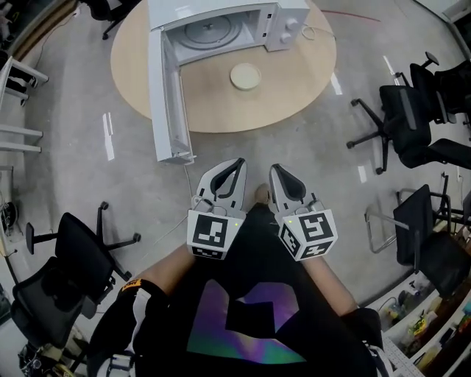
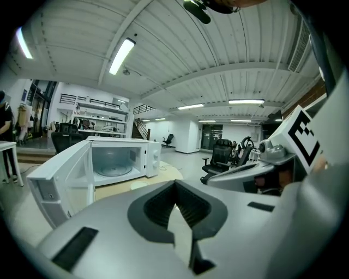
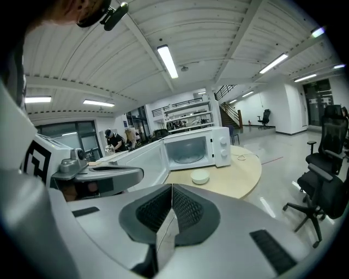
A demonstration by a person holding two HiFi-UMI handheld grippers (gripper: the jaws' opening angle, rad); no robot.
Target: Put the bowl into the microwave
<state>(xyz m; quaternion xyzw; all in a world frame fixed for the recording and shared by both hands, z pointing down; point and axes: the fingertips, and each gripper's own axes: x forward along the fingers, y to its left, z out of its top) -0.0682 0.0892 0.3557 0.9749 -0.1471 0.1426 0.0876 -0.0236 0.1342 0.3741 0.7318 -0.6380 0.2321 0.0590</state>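
A pale shallow bowl [image 1: 245, 76] sits on the round wooden table [image 1: 294, 81], just in front of the white microwave [image 1: 221, 22]. The microwave's door [image 1: 165, 96] hangs wide open past the table's near edge, and its cavity shows only a glass turntable. My left gripper [image 1: 239, 161] and right gripper [image 1: 274, 168] are side by side close to my body, well short of the table, both shut and empty. In the right gripper view the bowl [image 3: 200, 177] lies beyond the shut right gripper [image 3: 172, 186]. In the left gripper view, the left gripper [image 2: 174, 183] partly hides the bowl [image 2: 139, 185].
Black office chairs stand on the grey floor at the right [image 1: 412, 118] and at the lower left [image 1: 73, 265]. A thin cable [image 1: 307, 32] lies on the table beside the microwave. People [image 3: 114, 140] stand far back by shelves.
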